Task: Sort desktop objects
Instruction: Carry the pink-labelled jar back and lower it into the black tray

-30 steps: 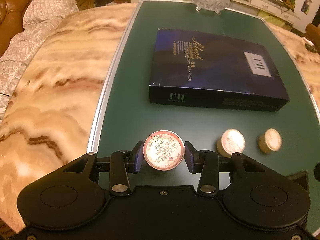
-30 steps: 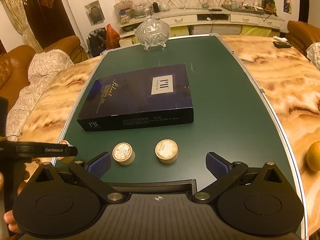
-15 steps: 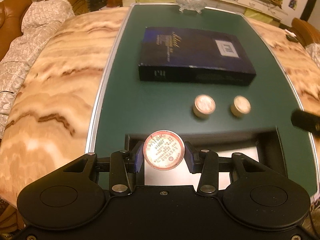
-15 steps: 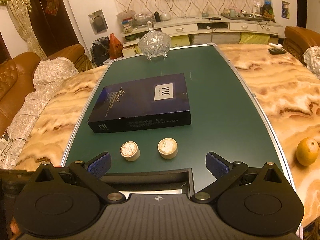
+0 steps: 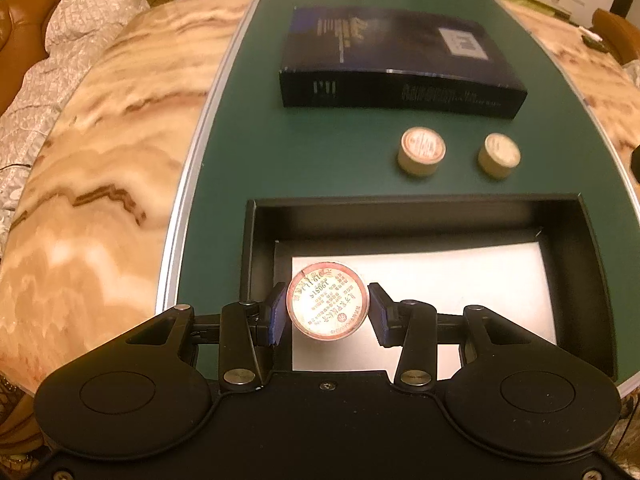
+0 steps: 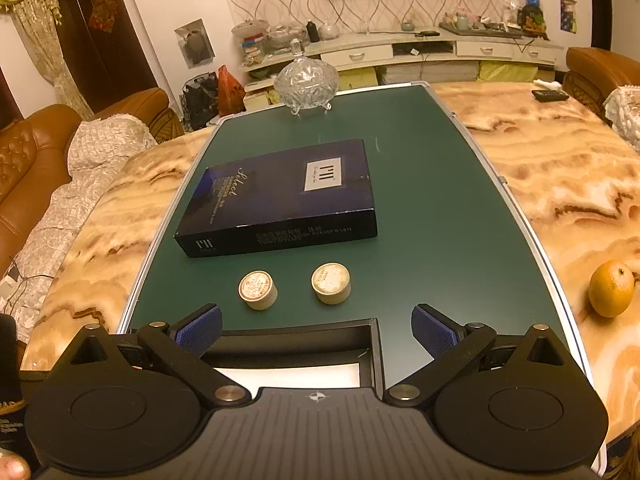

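Our left gripper [image 5: 327, 307] clamps a round tin [image 5: 326, 305] by its sides between the blue pads, its printed face turned toward the camera. It hangs over the near left corner of an open black box [image 5: 596, 280] whose floor is lined with a white sheet [image 5: 460, 280]; we cannot tell whether the tin touches the sheet.

Our right gripper [image 6: 316, 330] is spread wide and holds nothing, poised above the far rim of that same box [image 6: 372, 344].

Just beyond the box, two more tins stand on the green mat [image 5: 340, 168]: the left tin [image 5: 422, 151] and the right tin [image 5: 500, 155], side by side but apart. In the right view they lie between our spread fingers, left tin [image 6: 258, 291] and right tin [image 6: 331, 283].

Farther on lies a flat dark blue carton [image 6: 280, 196], closed, with a white label on top. At the mat's far end stands a lidded glass bowl [image 6: 306, 82]. Off to the right, on the marble table [image 6: 560, 184], sits an orange [image 6: 611, 288], well apart from the mat's things.
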`<state>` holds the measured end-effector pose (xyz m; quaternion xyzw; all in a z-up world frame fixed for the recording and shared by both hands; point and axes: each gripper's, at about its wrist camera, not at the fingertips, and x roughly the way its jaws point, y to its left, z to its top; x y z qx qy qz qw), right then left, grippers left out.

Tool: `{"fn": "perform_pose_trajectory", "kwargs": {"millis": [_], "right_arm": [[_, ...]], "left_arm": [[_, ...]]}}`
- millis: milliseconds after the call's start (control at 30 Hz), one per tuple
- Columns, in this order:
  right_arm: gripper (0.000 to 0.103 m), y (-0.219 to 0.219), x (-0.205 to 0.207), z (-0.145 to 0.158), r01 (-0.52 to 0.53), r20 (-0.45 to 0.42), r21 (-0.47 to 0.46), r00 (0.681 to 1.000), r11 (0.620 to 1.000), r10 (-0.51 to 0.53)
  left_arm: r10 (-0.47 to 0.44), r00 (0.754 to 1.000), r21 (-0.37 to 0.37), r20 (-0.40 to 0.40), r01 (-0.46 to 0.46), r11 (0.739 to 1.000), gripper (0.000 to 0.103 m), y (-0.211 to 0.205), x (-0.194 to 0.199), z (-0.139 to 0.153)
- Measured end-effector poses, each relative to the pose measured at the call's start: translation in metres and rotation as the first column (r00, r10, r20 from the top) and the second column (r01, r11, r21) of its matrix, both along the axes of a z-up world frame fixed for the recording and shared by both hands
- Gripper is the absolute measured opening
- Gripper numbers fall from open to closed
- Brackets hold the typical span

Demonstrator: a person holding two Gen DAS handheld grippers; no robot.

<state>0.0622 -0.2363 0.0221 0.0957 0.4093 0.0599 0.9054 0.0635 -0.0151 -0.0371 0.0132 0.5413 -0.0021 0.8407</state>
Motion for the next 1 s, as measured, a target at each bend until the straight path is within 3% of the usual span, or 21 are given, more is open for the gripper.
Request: {"fn": "perform_pose_trajectory", "kwargs": {"millis": [633,1000], "right_arm": [[0.103,-0.005,0.001,-0.010,0.010,-0.020,0.008,1.000,1.000,-0.010],[0.103,-0.008,0.003,-0.013,0.015,-0.027,0.011,1.000,1.000,-0.015]], "left_arm": [[0.023,0.998,0.027,-0.057,-0.021,0.999,0.041,0.000,0.012,-0.031],[0.013,0.997,0.042,-0.071,-0.010,0.999,0.041,-0.004,0.019,-0.034]]}}
